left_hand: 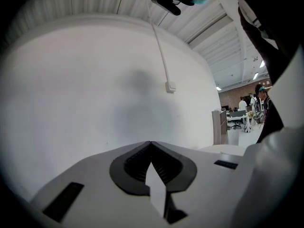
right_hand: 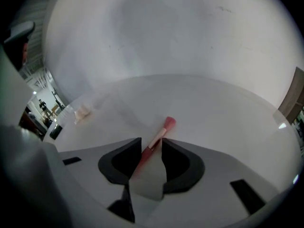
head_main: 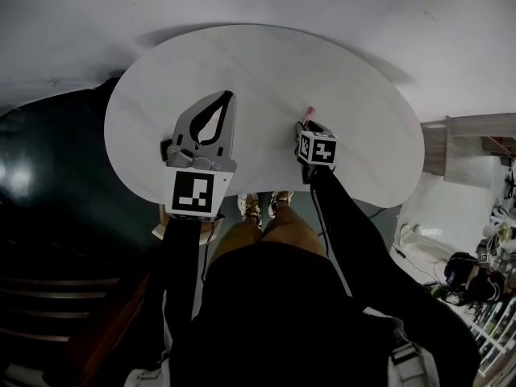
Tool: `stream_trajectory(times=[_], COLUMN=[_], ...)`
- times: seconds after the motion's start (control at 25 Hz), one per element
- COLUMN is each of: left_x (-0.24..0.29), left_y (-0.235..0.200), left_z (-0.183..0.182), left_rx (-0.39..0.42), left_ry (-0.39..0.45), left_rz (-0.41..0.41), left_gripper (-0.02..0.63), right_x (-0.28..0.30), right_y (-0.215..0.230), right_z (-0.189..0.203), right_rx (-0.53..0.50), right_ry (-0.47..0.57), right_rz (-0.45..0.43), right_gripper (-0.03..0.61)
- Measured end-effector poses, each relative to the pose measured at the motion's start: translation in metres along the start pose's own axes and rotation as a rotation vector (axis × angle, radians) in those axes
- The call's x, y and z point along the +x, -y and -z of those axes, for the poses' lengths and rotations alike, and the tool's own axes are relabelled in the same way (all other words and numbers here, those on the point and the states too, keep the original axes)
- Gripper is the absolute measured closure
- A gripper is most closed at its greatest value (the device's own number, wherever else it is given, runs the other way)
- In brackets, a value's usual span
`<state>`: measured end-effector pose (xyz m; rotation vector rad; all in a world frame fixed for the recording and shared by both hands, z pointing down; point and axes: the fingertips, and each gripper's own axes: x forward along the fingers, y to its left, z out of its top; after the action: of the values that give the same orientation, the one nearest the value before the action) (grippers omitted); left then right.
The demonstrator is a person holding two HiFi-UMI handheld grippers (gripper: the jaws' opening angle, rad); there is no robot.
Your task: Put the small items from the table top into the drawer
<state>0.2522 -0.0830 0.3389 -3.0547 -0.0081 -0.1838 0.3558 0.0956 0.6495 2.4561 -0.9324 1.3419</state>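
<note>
Pink and thin, the brush points straight away from us, between the open jaws of our right hand-held gripper.

- Bare white wall; a thin cable runs down it to a small box.
- Wooden cabinet at the right.
- Dark headphones on the pale floor.
- People in a lit room, far off.

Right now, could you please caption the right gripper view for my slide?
Right tool, jaws apart, straddling a small pink brush on the white table.
</note>
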Motion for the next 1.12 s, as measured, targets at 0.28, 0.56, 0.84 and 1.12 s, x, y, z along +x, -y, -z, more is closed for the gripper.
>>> stream_trajectory(times=[0.28, 0.56, 0.84, 1.12], left_x=[0.000, 0.002, 0.005, 0.020], left_y=[0.006, 0.012, 0.020, 0.037], left_z=[0.004, -0.001, -0.020, -0.067], left_rx=[-0.010, 0.002, 0.005, 0.024], left_ry=[-0.005, -0.005, 0.031, 0.112], left_rz=[0.012, 0.024, 0.029, 0.068], left_gripper=[0.600, 0.600, 0.600, 0.600], right_x=[0.002, -0.047, -0.160, -0.275], right_y=[0.006, 0.008, 0.003, -0.001], right_z=[0.001, -0.055, -0.146, -0.201], right_rx=[-0.116, -0.183, -0.209, -0.261], right_ry=[0.036, 0.254, 0.598, 0.873], right_rz=[-0.004, -0.019, -0.019, 0.010], right_gripper=[0.515, 0.517, 0.516, 0.516])
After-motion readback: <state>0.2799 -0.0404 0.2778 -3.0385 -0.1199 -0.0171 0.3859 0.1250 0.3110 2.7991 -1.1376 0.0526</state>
